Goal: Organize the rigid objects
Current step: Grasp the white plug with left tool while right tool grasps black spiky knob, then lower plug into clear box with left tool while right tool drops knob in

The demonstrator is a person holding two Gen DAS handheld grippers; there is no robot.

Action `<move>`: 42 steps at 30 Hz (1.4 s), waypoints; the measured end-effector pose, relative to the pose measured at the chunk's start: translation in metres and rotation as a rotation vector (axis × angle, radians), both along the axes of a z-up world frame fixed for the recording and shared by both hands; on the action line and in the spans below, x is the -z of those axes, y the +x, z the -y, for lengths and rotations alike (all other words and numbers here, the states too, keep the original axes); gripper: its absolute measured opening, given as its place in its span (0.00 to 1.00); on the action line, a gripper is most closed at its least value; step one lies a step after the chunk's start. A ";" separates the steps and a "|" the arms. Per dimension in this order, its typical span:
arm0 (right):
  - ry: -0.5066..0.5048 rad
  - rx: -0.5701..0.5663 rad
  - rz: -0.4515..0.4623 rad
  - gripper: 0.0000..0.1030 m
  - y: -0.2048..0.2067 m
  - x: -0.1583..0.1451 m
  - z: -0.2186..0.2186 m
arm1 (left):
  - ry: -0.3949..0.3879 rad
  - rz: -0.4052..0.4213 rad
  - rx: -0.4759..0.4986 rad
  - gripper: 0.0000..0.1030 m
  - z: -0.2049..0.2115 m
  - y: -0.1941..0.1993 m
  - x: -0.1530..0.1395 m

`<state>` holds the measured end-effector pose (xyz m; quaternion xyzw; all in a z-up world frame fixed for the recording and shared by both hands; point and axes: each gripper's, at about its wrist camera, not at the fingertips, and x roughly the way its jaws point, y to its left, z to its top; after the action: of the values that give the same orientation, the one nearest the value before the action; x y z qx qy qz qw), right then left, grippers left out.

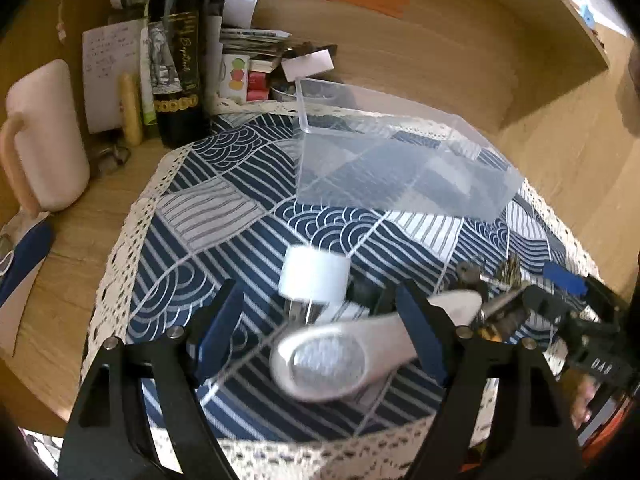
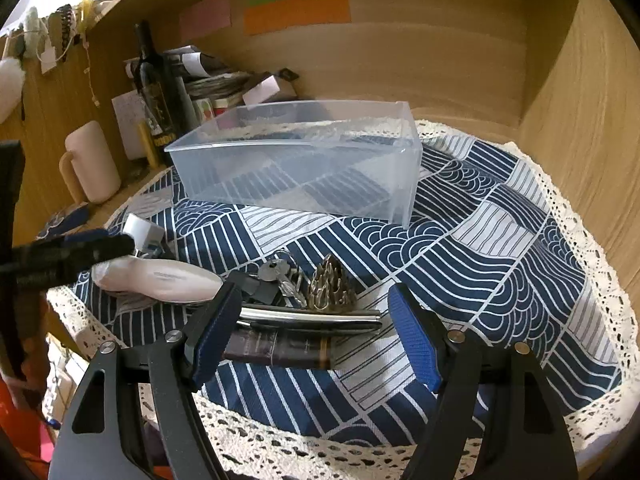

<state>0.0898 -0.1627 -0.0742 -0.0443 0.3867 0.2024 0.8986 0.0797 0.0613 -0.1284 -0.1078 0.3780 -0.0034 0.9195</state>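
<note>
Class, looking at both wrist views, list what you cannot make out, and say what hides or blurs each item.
- White-capped container, left wrist view: motion blur; the spoon covers its lower part.
- Keys, right wrist view: too small and bunched to count.
- Dark tube, right wrist view: label unreadable, left end behind the right hand-held gripper finger.
- Wine bottle label, left wrist view: text too small.

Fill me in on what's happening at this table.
A person is sorting small items toward the empty clear plastic bin. The left hand-held gripper is open around a white ceramic spoon on the patterned cloth. The right hand-held gripper is open over a metal bar, beside keys.
</note>
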 end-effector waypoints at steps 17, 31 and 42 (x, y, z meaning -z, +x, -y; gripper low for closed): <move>-0.032 -0.019 -0.114 0.27 0.036 0.018 -0.001 | 0.033 -0.082 0.037 0.38 0.006 0.039 0.016; -0.003 -0.001 0.062 0.27 0.047 -0.041 -0.001 | 0.091 0.068 0.031 0.37 0.009 0.036 -0.042; 0.021 -0.014 0.196 0.27 0.078 -0.091 -0.017 | 0.136 0.170 0.045 0.37 0.014 0.064 -0.098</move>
<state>0.1680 -0.1460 0.0167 -0.0570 0.2945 0.2074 0.9312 0.1435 0.0471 -0.0307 -0.0360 0.3002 -0.0076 0.9532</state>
